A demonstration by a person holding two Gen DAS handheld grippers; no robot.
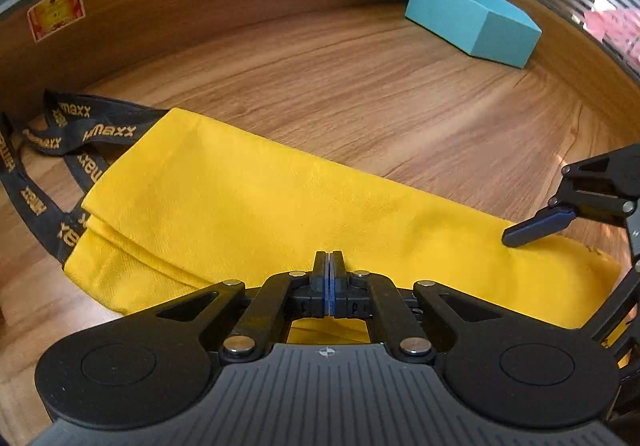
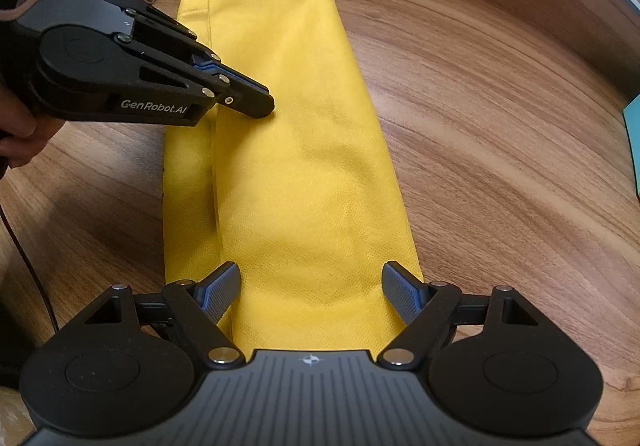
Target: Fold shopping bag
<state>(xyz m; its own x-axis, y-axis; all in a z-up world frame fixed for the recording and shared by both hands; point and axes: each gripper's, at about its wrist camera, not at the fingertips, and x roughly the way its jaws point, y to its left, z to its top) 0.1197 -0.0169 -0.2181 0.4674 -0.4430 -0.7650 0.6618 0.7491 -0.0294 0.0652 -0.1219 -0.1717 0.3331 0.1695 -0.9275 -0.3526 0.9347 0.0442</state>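
Left tongs [image 2: 262, 106], together and empty, press the folded yellow bag [image 2: 304, 150] flat on the tabletop [image 2: 500, 126]; right tongs [image 2: 312, 286], apart, pin its end.

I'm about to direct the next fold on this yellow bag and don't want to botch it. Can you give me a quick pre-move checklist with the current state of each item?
1. Bag lying flat as a long strip on the table: ok, one lengthwise fold is already in.
2. Fold edges lined up: not ok, a lower layer sticks out along one side.
3. Straps clear of the fold area: ok, they trail off the bag's far end.
4. Left tongs shut, tips at the fabric: ok; whether they pinch any cloth, cannot tell.
5. Right tongs open over the near end: ok, holding nothing.
6. Blue box out of the way: ok, well apart from the bag.
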